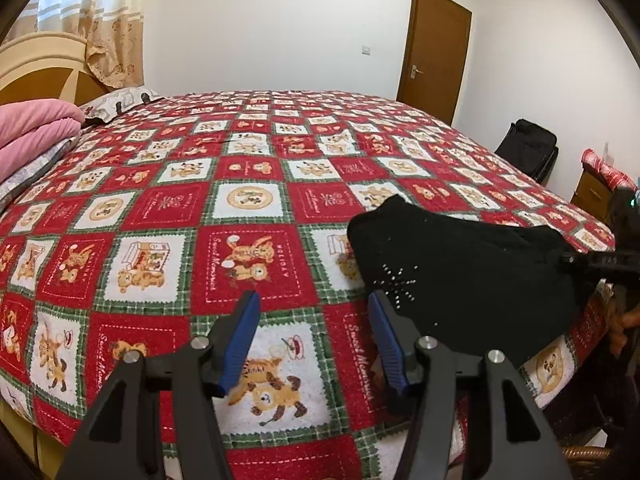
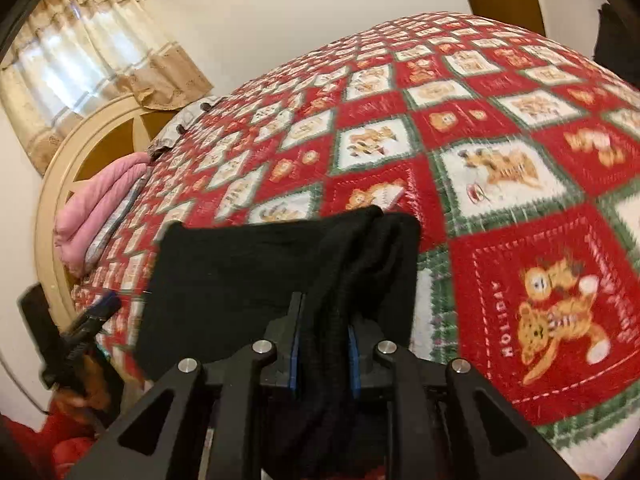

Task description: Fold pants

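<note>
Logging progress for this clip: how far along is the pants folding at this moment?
Done: the black pants already sit as a compact bundle near the edge of the bed's patterned blanket. In hand: the right gripper is clamped on bunched fabric, while the left gripper hangs open and empty beside them. Left: flattening the bundle, any last fold, then letting go.

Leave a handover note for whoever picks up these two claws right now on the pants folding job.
Left claw: open and holding nothing, over the red teddy-bear patchwork bedspread just left of the pants.
Right claw: shut on a bunched edge of the black knit pants.
Pants: already doubled over into a compact shape, lying near the bed's front edge, partly lifted at the right claw.
Done: at least one fold seems made.
Left: probably lay them flat, finish folding and release.
</note>
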{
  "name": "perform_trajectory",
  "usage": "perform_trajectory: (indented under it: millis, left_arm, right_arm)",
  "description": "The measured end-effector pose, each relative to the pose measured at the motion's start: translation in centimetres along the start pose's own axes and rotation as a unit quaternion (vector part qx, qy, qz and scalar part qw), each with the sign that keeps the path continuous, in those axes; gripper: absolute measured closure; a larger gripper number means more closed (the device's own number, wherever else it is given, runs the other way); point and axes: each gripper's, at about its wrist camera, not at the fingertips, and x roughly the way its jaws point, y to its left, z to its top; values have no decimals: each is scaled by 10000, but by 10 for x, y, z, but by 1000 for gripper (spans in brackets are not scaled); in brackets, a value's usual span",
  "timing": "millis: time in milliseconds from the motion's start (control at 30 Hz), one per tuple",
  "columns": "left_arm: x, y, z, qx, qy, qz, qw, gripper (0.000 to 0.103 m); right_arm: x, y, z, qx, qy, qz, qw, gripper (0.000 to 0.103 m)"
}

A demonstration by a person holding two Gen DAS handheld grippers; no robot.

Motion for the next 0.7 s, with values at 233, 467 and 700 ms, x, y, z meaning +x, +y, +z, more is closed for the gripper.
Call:
perform_trajectory:
  millis: [233, 467, 700]
  left_arm:
    - [-3, 5, 6, 37, -106, 109, 9999, 44]
    - [5, -27, 39, 457, -434, -253, 9977, 42]
    - [81, -70, 61, 889, 218, -31, 9958, 31]
  right_arm:
    - [-54, -3, 1, 345, -700, -286, 9965, 74]
    - [-59, 69, -7, -1003, -858, -281, 9908, 74]
    - [-14, 52, -24, -926, -309, -457, 9942, 74]
